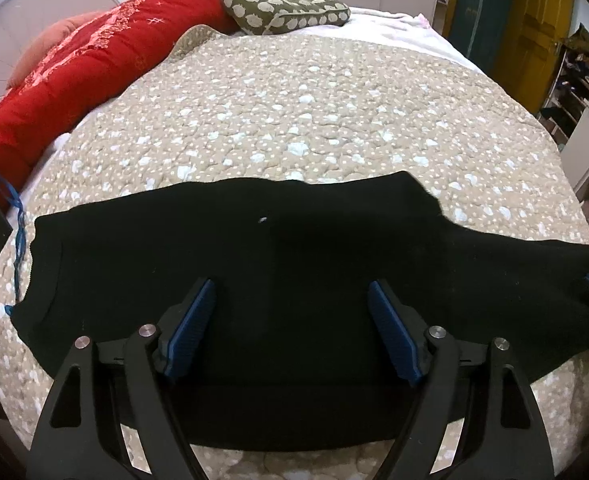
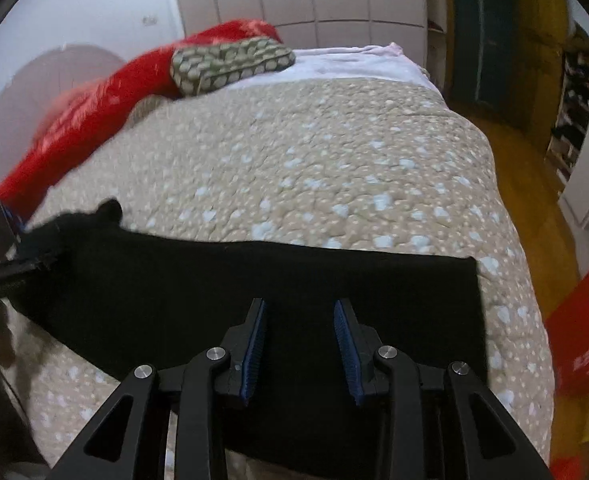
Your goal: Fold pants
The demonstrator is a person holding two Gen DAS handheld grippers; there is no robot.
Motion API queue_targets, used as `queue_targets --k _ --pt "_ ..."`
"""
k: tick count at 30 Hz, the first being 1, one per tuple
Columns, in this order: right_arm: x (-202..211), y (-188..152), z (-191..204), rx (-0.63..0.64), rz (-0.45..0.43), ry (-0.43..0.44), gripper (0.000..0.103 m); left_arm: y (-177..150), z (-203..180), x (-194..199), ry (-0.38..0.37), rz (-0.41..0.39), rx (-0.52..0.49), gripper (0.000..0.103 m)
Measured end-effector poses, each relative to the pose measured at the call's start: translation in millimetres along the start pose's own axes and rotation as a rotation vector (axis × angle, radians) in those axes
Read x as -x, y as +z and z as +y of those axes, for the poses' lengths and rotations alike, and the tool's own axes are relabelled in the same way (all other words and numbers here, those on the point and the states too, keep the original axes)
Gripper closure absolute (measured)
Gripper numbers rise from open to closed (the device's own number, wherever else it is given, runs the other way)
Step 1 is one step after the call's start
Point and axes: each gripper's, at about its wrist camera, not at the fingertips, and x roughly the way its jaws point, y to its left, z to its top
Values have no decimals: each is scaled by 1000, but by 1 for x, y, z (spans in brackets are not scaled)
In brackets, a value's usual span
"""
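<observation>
Beige quilted bedspread (image 1: 294, 92), dotted pale blue, is spread beneath black pants (image 1: 254, 248) laid flat across its near edge. Red padded quilt (image 1: 74, 68) and an olive patterned cushion (image 1: 282, 4) are bunched behind. Left gripper (image 1: 292, 300) and right gripper (image 2: 299, 320) are held open, empty, above the fabric.
</observation>
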Motion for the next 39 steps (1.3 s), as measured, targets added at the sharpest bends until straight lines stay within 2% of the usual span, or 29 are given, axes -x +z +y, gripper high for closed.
queue_targets --k 3,8,12,16,20,23,25,27,30,33,37,39 --pt "12 -6 -14 -20 -15 -57 70 4 -10 5 -45 2 -21 23" --pt "32 -13 -29 -88 -26 -57 70 8 -40 6 -79 -4 -101 23" --pt "40 15 -11 -31 -76 -1 69 9 -54 5 -88 0 -114 23" --pt "19 54 13 -8 -82 114 69 12 -64 4 -92 5 -119 23" --pt "-1 68 23 -12 -59 68 69 18 -83 4 -126 8 -165 23" --pt "18 52 4 -59 -77 60 69 21 -102 4 -193 14 -210 23" --pt "38 33 -18 -70 -84 20 68 23 -118 0 -254 47 -248 23" --pt "55 11 -38 -94 -84 -9 61 24 -133 -4 -291 59 -267 23" --pt "72 -24 -69 -179 -60 -46 59 27 -159 -8 -353 91 -288 23" --pt "77 -39 -83 -251 -75 -18 58 32 -185 -7 -438 120 -307 24" --pt "64 -46 -83 -279 -61 79 58 35 -223 -3 -511 148 -392 24" --pt "57 -48 -77 -254 -45 56 58 36 -236 -3 -521 146 -429 24"
